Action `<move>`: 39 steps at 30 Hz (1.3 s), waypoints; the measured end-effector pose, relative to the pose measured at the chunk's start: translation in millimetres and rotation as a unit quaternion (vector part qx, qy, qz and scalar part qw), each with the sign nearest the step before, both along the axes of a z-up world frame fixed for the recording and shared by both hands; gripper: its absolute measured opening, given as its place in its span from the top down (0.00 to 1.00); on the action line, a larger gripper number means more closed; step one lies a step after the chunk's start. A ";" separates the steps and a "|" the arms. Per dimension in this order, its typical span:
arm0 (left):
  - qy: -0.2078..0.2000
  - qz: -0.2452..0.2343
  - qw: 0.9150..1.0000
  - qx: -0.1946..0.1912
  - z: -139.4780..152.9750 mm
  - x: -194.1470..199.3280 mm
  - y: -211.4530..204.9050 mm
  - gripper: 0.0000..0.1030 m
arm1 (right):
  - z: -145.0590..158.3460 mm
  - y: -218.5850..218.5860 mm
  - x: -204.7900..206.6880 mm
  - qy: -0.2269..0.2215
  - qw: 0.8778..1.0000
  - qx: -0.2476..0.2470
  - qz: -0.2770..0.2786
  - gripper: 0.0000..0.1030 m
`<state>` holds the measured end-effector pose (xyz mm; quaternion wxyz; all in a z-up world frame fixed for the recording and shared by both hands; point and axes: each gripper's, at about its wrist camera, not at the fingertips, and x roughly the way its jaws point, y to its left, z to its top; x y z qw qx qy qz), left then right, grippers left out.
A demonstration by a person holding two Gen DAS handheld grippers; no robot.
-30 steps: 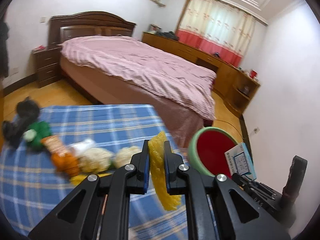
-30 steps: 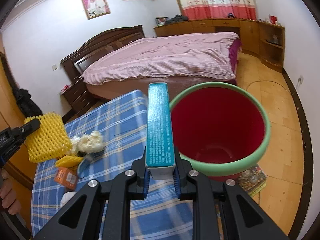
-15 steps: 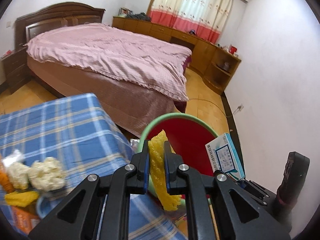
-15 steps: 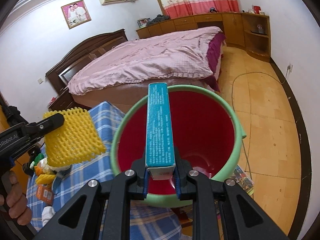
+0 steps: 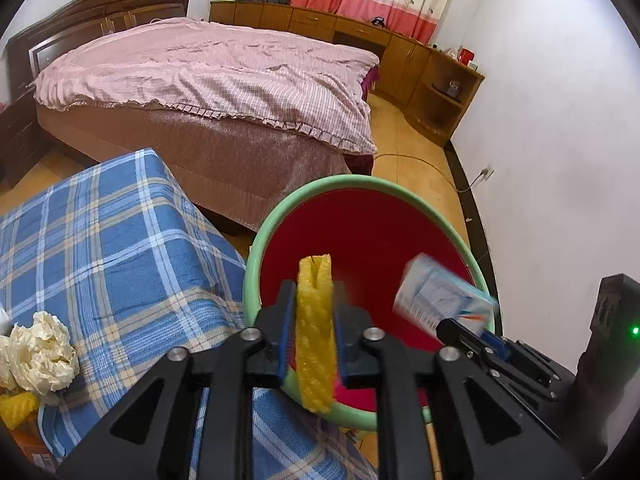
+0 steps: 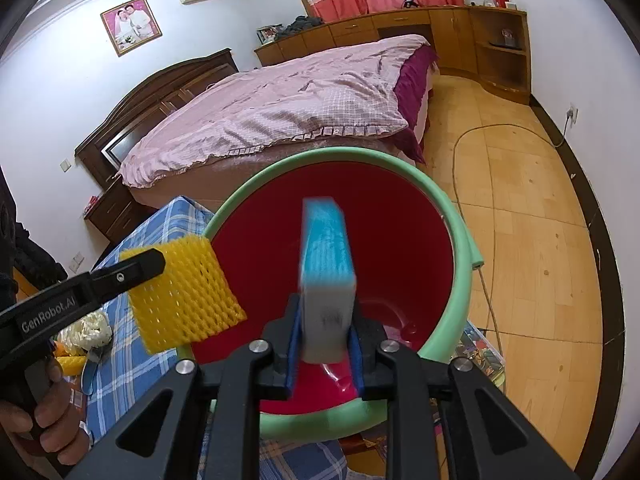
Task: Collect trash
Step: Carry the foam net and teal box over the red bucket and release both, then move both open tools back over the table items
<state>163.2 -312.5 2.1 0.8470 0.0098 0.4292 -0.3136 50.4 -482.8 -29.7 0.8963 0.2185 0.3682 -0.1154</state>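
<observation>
A bedroom with a pink-quilted bed (image 5: pixel 224 80), wooden cabinets along the far wall and red-and-cream curtains lies behind a worktop (image 5: pixel 104 248) covered in a blue plaid cloth. Just right of the worktop stands a red bucket with a green rim (image 5: pixel 360 240), its mouth open toward both cameras.

The left tool (image 5: pixel 314 312) has a yellow foam fruit net (image 5: pixel 314 328) between its blue pads; its jaws are opening, and the net stands upright in the gap, over the bucket's near-left rim. In the right wrist view the net (image 6: pixel 182 288) hangs at the bucket's left edge, and a hand (image 6: pixel 36 420) grips the tool's handle at lower left.

The right tool (image 6: pixel 326 340) has a teal and white carton (image 6: pixel 328 264) between its pads, end-on and blurred, above the bucket's red interior; its jaws are opening too. Whether the pads of either tool are pressing on their load cannot be told.

On the worktop's near-left part lie crumpled white tissue (image 5: pixel 36 352), a second yellow net piece (image 5: pixel 16 408) and an orange packet (image 5: pixel 28 448) at the edge.
</observation>
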 end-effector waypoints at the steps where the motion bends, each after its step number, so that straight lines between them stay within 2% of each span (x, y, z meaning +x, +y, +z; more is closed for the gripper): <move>1: 0.001 0.001 1.000 -0.001 -0.1 -0.3 0.1 0.76 | 0.1 0.1 -0.3 -0.001 1.000 0.000 0.000 0.73; 6: -0.002 0.002 1.000 0.000 2.7 -2.8 1.4 0.68 | 3.7 3.5 -4.4 -0.007 1.000 -0.003 -0.002 0.66; 11: -0.005 0.008 1.000 -0.002 11.6 -9.0 11.2 0.68 | 12.6 9.5 -10.8 -0.016 1.000 -0.005 -0.004 0.65; 18: -0.014 0.030 0.999 -0.005 29.9 -20.9 34.2 0.68 | 30.8 27.5 -22.8 -0.032 0.999 -0.013 0.006 0.55; 29: -0.035 0.092 0.995 -0.004 60.4 -44.6 104.2 0.68 | 58.0 68.5 -29.8 -0.057 0.998 -0.005 0.040 0.43; 39: -0.046 0.181 0.982 0.005 70.1 -51.2 185.3 0.68 | 70.8 122.6 -20.5 -0.062 0.993 -0.008 0.100 0.37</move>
